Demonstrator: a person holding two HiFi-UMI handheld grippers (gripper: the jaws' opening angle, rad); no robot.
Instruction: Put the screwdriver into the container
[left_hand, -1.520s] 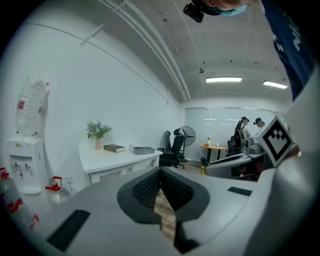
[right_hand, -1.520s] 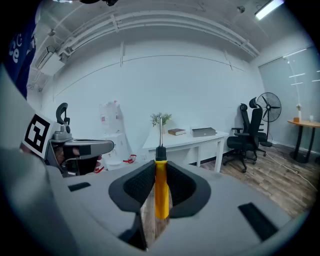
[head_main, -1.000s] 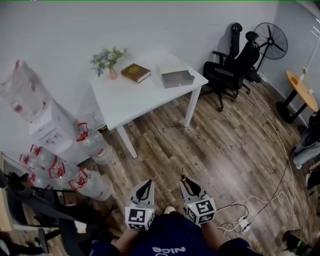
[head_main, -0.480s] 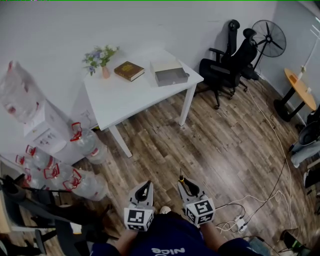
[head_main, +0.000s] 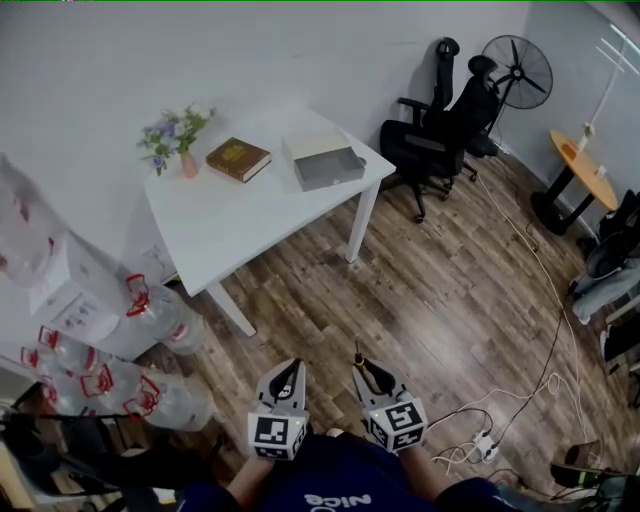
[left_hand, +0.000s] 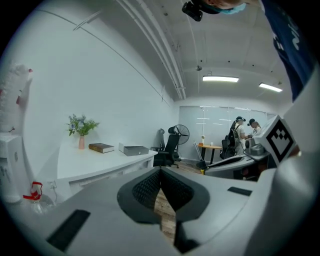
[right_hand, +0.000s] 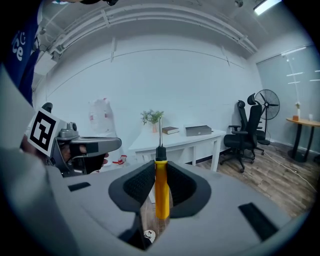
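Note:
A screwdriver (right_hand: 161, 187) with a yellow handle and a steel shaft stands upright between the pads of my right gripper (right_hand: 161, 172), which is shut on it. In the head view that right gripper (head_main: 366, 372) is low in the middle, the screwdriver (head_main: 359, 356) tip poking forward over the wooden floor. My left gripper (head_main: 287, 377) hangs beside it, shut and empty; in its own view the left gripper (left_hand: 161, 176) has its tips touching. The grey open container (head_main: 326, 165) sits on the white table (head_main: 240, 215), far ahead of both grippers; the container (right_hand: 198, 130) also shows small in the right gripper view.
On the table stand a brown book (head_main: 238, 158) and a vase of flowers (head_main: 176, 138). Water bottles (head_main: 120, 385) and boxes fill the left. Black office chairs (head_main: 440, 130) and a fan (head_main: 516, 72) stand at the back right. Cables and a power strip (head_main: 484, 440) lie on the floor at right.
The table and room have slid leftward and down in the head view as the view turned. Both grippers keep their place low in the frame; the screwdriver stays gripped.

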